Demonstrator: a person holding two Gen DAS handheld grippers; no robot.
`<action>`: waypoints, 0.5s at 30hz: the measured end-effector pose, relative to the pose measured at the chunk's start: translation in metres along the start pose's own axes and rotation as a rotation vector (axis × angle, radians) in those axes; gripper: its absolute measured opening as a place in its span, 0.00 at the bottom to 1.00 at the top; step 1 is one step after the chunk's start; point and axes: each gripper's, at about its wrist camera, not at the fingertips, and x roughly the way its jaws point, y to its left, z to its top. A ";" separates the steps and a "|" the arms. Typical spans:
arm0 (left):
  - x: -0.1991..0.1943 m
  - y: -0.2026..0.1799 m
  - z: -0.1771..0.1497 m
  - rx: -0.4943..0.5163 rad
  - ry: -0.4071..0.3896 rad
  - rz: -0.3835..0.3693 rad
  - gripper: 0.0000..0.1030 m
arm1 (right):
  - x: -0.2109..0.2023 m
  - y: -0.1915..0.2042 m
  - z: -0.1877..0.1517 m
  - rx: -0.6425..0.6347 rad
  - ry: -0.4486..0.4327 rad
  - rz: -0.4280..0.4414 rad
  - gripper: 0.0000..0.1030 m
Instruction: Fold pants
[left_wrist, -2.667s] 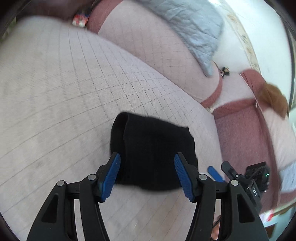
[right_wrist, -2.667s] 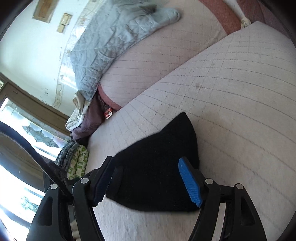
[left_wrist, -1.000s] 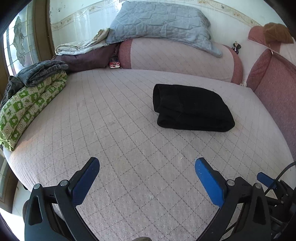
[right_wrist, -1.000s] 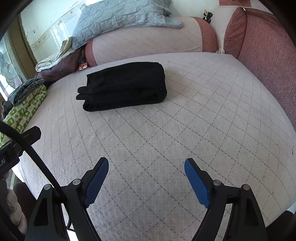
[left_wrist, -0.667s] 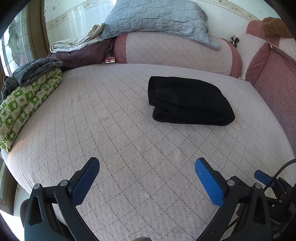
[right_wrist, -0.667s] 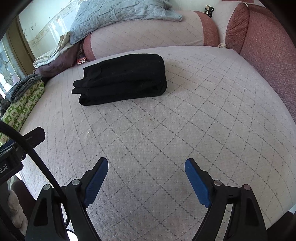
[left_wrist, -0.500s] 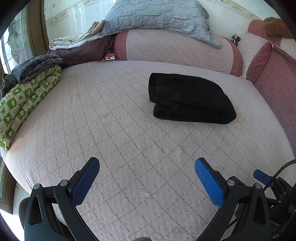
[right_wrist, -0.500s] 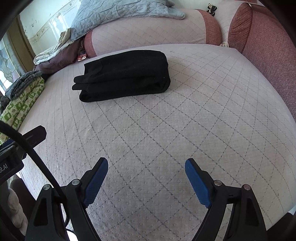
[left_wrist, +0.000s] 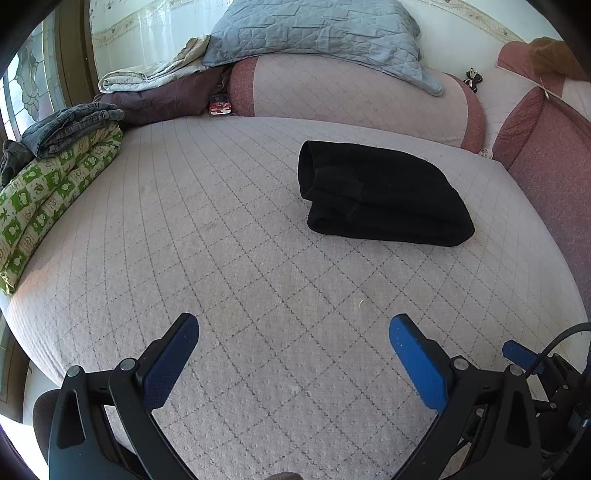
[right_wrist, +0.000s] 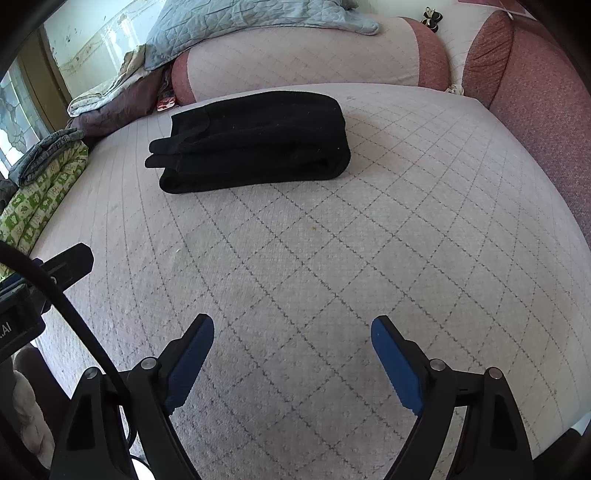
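Observation:
The black pants (left_wrist: 380, 194) lie folded into a compact bundle on the quilted pink mattress (left_wrist: 229, 258), toward its far right side. In the right wrist view the same folded pants (right_wrist: 255, 142) rest in the upper middle. My left gripper (left_wrist: 293, 326) hangs open over the near part of the mattress, well short of the pants, with nothing between its blue pads. My right gripper (right_wrist: 291, 325) is likewise open and empty, over bare mattress nearer than the bundle.
A long bolster (left_wrist: 351, 98) with a grey-blue quilt (left_wrist: 314, 33) on it lines the far edge. Folded green-patterned bedding (left_wrist: 48, 195) and grey jeans (left_wrist: 70, 123) sit at the left. Red-pink cushions (left_wrist: 546, 147) stand on the right.
Both grippers were right over the pants, jaws around the bundle; they have since drawn back and up, empty, leaving the pants folded on the mattress. Over the last second the views barely shift.

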 end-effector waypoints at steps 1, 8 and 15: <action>0.000 0.000 0.000 0.000 0.000 -0.001 1.00 | 0.001 0.000 0.000 0.000 0.004 -0.001 0.88; -0.012 0.002 0.001 -0.018 -0.068 -0.001 1.00 | -0.002 0.002 0.001 -0.013 0.003 -0.009 0.88; -0.046 0.020 0.013 -0.148 -0.222 -0.037 1.00 | -0.007 0.009 0.006 -0.047 -0.012 -0.018 0.88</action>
